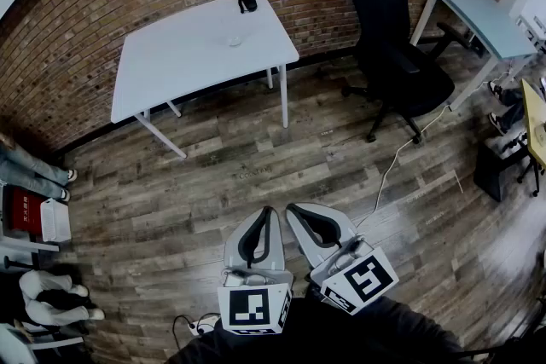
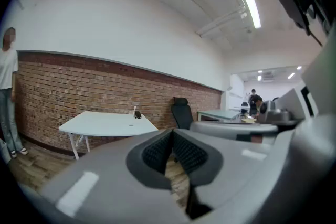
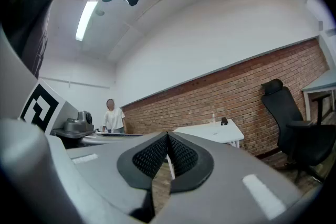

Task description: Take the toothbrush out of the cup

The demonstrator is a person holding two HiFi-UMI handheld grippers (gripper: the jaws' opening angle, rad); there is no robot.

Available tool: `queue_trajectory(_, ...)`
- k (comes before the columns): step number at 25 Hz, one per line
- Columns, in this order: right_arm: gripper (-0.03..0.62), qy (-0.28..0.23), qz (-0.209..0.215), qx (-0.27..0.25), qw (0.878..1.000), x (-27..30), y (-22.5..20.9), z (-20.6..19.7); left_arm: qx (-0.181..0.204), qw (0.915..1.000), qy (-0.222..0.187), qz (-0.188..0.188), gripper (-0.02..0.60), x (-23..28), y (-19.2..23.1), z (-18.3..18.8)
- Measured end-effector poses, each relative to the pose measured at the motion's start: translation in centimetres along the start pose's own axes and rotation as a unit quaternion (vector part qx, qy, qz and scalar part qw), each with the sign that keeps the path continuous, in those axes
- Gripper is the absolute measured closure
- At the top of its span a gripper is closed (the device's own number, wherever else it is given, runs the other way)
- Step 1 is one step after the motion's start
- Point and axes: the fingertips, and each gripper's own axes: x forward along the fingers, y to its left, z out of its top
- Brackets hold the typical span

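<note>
A white table (image 1: 200, 47) stands far ahead against the brick wall. On it sits a small pale cup (image 1: 235, 40), and a black object (image 1: 247, 0) lies near the table's back edge. In the gripper views a thin white toothbrush (image 2: 135, 111) (image 3: 213, 116) stands upright in the cup. My left gripper (image 1: 270, 210) (image 2: 172, 131) and right gripper (image 1: 290, 207) (image 3: 168, 135) hang side by side over the wood floor, well short of the table. Both are shut with nothing between the pads.
A black office chair (image 1: 392, 47) stands right of the table, and a pale blue desk (image 1: 473, 13) beyond it. A white cable (image 1: 401, 153) runs across the floor. A person's legs (image 1: 34, 170) and a white bin (image 1: 55, 220) are at the left edge.
</note>
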Motion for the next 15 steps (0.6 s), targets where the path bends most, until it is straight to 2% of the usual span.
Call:
queue_trajectory(10,0.592,0.003,-0.002,-0.022,1.000,10.2,0.0,1.9,-0.009,0.9998,-0.012,-0.010,0.572,5.1,9.0,2.7)
queue_trajectory(15,0.592,0.008,-0.006,-0.029,1.000,12.7,-0.4,2.8,-0.021,0.9995,-0.015,-0.017,0.572,6.5,11.0,3.2)
